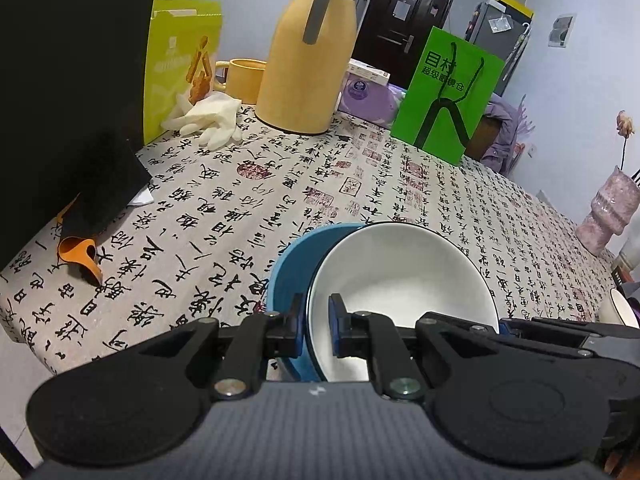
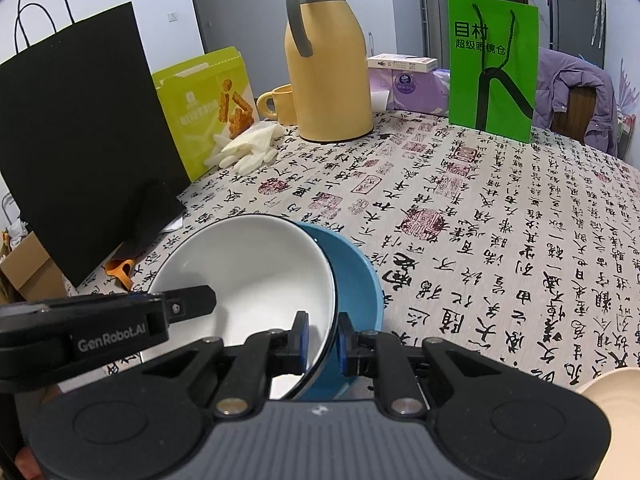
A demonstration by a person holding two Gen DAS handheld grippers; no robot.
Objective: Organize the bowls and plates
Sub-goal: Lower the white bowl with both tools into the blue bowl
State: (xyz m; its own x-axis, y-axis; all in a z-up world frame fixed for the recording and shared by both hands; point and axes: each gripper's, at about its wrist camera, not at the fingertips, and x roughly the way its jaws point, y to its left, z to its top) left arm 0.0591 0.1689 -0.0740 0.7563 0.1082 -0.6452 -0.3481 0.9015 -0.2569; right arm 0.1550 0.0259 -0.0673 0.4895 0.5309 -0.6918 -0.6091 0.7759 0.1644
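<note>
Both the left gripper (image 1: 314, 330) and the right gripper (image 2: 323, 342) pinch the white bowl (image 2: 256, 276)'s rim; it hides most of the blue bowl (image 2: 356, 288) beneath, near the table's (image 2: 500, 220) front edge.

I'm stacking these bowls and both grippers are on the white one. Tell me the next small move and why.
Probably lower the white bowl level into the blue bowl. It sits tilted, only partly nested, with the left gripper and right gripper each clamped on its rim, so seating it first seems safest.
</note>
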